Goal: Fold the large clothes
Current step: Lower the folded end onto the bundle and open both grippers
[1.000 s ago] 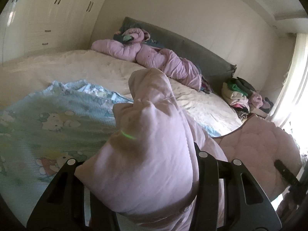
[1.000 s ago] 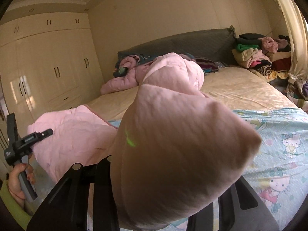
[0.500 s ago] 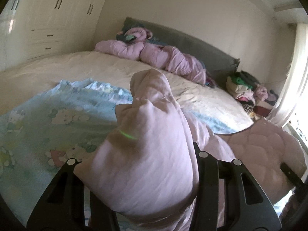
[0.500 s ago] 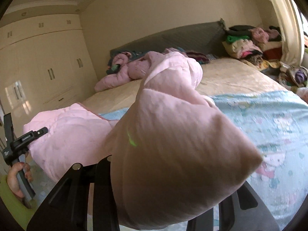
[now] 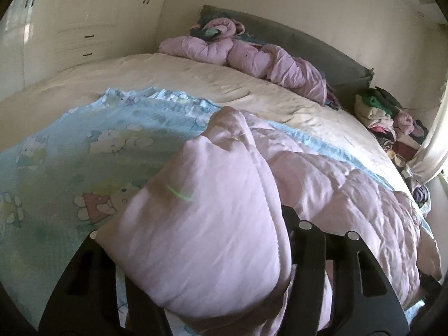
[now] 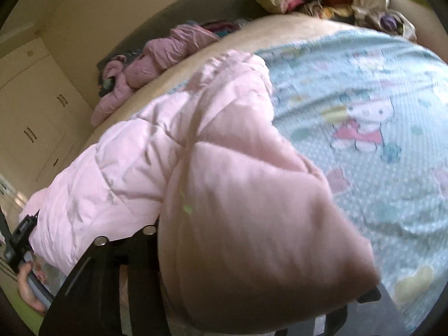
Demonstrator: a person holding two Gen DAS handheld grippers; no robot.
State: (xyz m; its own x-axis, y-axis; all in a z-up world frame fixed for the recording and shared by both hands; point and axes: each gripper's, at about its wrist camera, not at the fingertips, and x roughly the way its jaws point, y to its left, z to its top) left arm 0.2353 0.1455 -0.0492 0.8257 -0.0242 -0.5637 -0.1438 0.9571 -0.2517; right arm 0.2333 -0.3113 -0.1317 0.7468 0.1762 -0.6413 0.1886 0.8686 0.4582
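The left hand-held gripper (image 5: 212, 285) has a thick bunched fold of the pale pink quilted coat (image 5: 322, 184) between its black jaws, which have just been opening; the padding fills the gap from one jaw to the other. The rest of the coat spreads to the right over a light blue cartoon-print blanket (image 5: 84, 145) lying on the cream bed (image 5: 182, 75). A crumpled lilac padded garment (image 5: 252, 56) lies against the grey headboard (image 5: 308, 44). A pile of mixed clothes (image 5: 383, 114) sits at the bed's far right, and white wardrobe doors (image 5: 70, 22) stand at the left
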